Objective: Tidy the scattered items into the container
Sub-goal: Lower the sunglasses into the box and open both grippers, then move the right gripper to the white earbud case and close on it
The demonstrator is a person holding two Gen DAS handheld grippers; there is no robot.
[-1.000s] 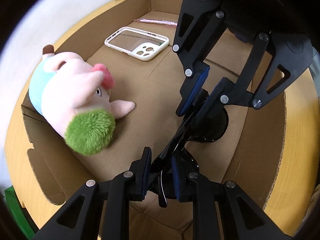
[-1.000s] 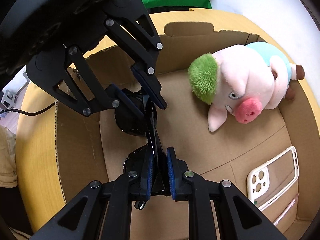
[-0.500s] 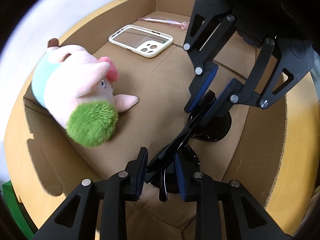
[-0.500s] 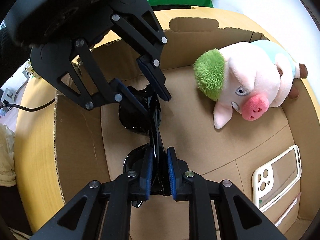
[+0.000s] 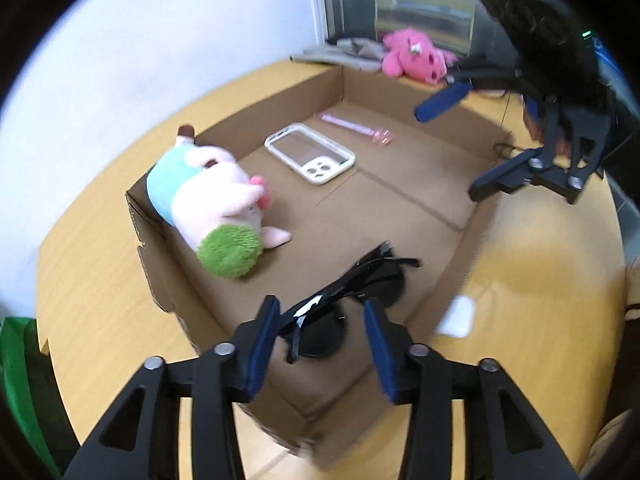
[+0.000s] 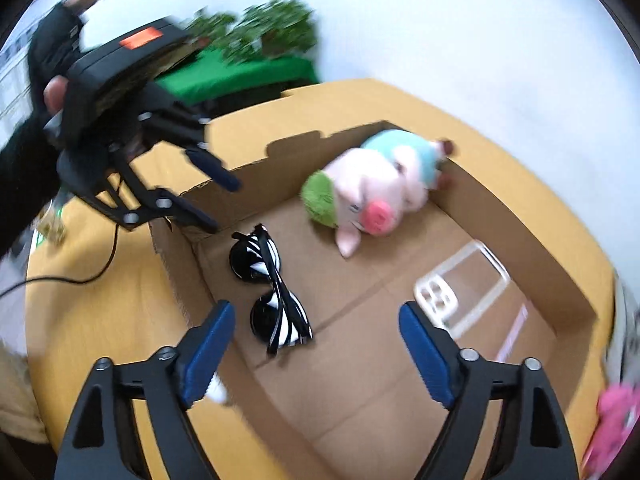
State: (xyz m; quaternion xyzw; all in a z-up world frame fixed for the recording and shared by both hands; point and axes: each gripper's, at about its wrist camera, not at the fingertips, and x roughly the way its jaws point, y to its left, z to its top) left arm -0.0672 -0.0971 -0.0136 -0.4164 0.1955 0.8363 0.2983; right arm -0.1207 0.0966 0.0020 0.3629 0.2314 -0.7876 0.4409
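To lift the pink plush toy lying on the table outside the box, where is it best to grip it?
Probably the pink plush toy is best gripped across its rounded body, coming from above. It is soft and lies low on the table beyond the cardboard box, so the pads can squeeze it; finer shape is blurred.

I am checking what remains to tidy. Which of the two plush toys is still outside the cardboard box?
The pink plush toy, lying on the table beyond the cardboard box. The pig plush with green hair already lies inside.

One box (image 5: 432, 152) holds one pig plush (image 5: 208, 196), one phone case (image 5: 310, 153), one pen (image 5: 354, 127) and one pair of sunglasses (image 6: 272, 284). One pink plush (image 5: 412, 60) lies outside.
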